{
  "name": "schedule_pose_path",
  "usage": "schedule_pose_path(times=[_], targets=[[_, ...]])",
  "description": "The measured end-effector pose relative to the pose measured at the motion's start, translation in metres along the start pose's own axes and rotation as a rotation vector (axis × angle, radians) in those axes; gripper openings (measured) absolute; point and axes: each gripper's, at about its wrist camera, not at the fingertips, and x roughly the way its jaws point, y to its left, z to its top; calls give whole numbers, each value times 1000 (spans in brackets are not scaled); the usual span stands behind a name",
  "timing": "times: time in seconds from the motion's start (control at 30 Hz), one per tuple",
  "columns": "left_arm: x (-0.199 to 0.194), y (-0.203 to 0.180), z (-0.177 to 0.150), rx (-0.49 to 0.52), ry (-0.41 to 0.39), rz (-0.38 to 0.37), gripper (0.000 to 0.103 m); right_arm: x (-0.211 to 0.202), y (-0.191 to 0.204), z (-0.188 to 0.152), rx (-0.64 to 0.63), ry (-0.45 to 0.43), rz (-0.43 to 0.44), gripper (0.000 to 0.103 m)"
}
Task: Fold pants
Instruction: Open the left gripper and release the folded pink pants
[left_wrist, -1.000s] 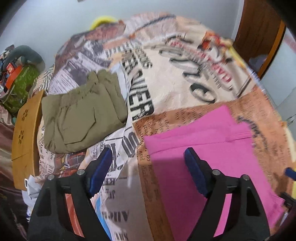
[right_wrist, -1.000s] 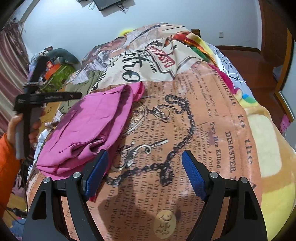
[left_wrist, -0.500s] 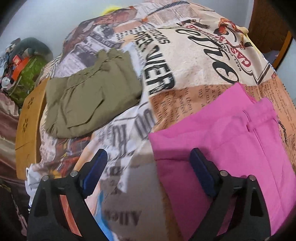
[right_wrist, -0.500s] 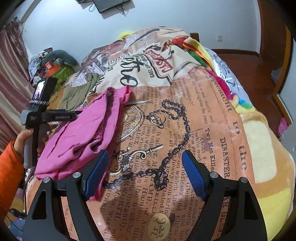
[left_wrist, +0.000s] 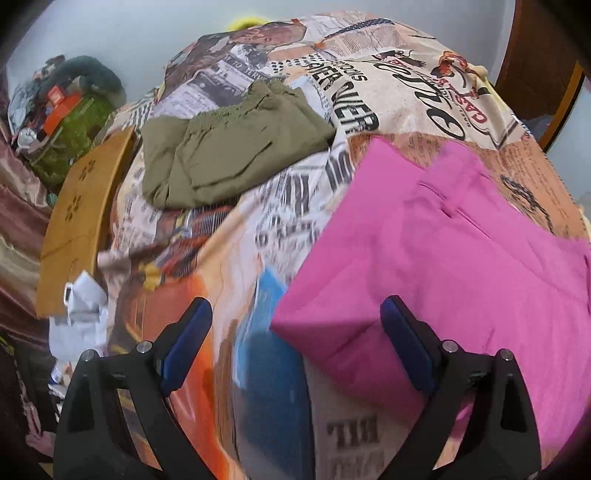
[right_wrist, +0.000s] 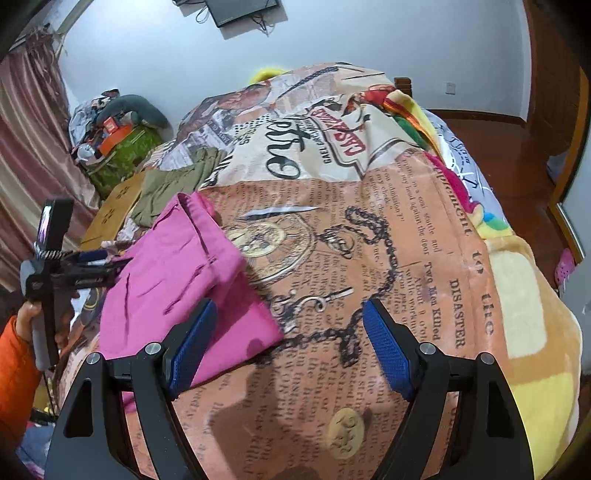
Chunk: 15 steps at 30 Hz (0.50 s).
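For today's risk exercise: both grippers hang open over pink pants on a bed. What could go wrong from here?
1. The left gripper straddles the pink pants corner over a loose newspaper-print bedspread; closing might pinch the bedspread too.
2. The right gripper is mostly beside the pants, so it may grab only an edge and undo the fold.

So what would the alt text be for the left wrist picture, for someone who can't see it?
An open left claw hovers over the near corner of folded pink pants on a newspaper-print bedspread. Folded olive pants lie farther back, beside a wooden board.
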Motion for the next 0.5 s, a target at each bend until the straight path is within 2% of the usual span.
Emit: schedule_pose_path(times=[0.23,0.5], targets=[[-17,5,-32,-40,18,-61,94,1,14,-9,14,8,39,78],[-27,-2,-46,-72,13,-146,94,14,28,-19,-18,59,70,78]])
